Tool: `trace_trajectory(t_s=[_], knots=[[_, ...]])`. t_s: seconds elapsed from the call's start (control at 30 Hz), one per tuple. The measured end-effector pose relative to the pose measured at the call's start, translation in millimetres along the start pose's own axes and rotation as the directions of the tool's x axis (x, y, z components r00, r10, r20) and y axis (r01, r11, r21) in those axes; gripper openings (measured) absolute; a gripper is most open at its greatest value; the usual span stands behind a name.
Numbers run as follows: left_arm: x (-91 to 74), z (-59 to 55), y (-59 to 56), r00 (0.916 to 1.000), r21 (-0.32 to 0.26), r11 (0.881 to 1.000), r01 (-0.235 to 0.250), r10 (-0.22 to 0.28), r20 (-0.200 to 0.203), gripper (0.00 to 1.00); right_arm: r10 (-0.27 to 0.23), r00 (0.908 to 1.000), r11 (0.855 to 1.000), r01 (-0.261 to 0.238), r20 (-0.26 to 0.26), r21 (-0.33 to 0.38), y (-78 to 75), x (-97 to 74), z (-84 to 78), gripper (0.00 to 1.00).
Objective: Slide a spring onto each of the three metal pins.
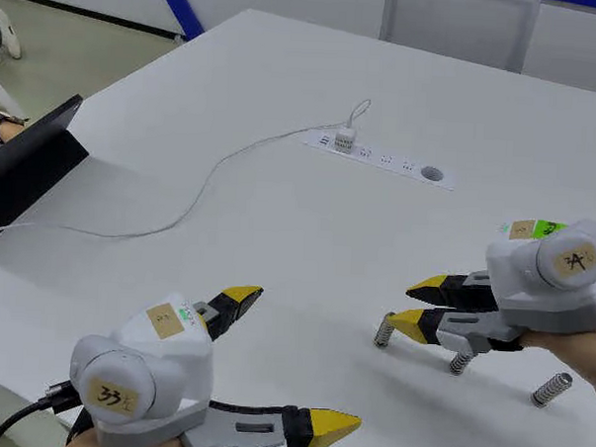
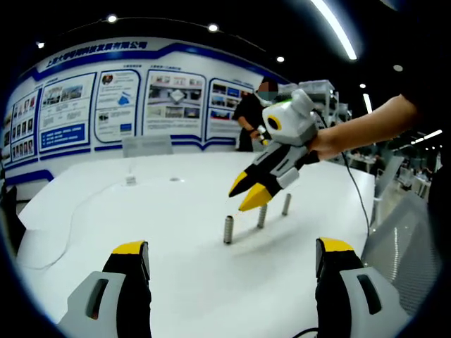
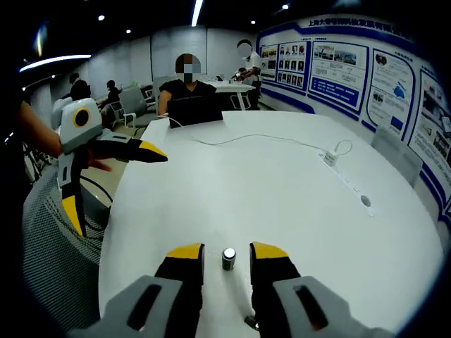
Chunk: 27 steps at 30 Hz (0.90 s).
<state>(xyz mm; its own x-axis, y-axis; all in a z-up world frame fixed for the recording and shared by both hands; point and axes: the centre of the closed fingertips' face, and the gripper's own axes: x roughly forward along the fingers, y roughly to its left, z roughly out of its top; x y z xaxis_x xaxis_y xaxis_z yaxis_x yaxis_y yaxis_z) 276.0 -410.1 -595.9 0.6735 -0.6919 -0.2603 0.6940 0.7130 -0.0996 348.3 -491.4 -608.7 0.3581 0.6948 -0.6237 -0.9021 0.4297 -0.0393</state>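
Jaws of the left gripper (image 1: 285, 360) stood wide apart, empty, well away from the work, probably kept clear of the other hand. The right gripper (image 1: 419, 303) had its jaws narrowly apart, clamped on nothing. The first spring (image 1: 384, 329) stood just off its lower tip, and its own view put that spring's top between the tips, likely lined up to seat or check it. Under that gripper's body stood the second spring (image 1: 460, 361); behind it, toward the hand, the third spring (image 1: 552, 389). Counted: two grippers, three springs, all upright on the table (image 1: 279, 203), so each presumably sat on a pin hidden in its coils.
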Motion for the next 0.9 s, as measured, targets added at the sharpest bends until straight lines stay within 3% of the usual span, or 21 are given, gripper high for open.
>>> trace_trajectory(t_s=[0.23,0.33,0.4,0.57,0.73,0.83,0.9], knots=[[0.3,1.6,-4.0,0.9999,0.029,1.000,0.008,-0.008,-0.009,1.00,-0.089,0.9928,0.996,0.087,0.080,0.030,-4.7,-30.1,4.5,0.31],[1.7,3.3,-8.3,0.9996,0.019,0.999,0.029,-0.029,-0.005,1.00,-0.151,0.9812,0.988,0.146,0.121,0.049,-8.3,-45.9,3.0,0.38],[2.1,5.8,-8.8,0.9995,0.016,0.999,0.032,-0.032,0.002,1.00,-0.154,0.9798,0.987,0.148,0.127,0.061,-6.9,-52.4,0.1,0.39],[2.1,14.5,-12.2,0.9993,0.030,0.999,0.029,-0.030,0.022,1.00,-0.222,0.9657,0.972,0.208,0.134,0.113,-9.6,-75.2,-12.3,0.46],[1.7,18.9,-17.6,0.9990,0.055,0.998,0.035,-0.036,0.024,1.00,-0.319,0.9356,0.939,0.291,0.150,0.182,-18.1,-104.6,-30.3,0.55],[2.3,20.3,-19.6,0.9991,0.064,0.997,0.035,-0.037,0.022,1.00,-0.370,0.9087,0.908,0.309,0.194,0.282,-19.7,-122.9,-37.8,0.69],[2.3,20.4,-20.3,0.9990,0.054,0.998,0.038,-0.039,0.024,1.00,-0.398,0.8978,0.894,0.333,0.189,0.300,-21.1,-132.3,-45.6,0.76]])
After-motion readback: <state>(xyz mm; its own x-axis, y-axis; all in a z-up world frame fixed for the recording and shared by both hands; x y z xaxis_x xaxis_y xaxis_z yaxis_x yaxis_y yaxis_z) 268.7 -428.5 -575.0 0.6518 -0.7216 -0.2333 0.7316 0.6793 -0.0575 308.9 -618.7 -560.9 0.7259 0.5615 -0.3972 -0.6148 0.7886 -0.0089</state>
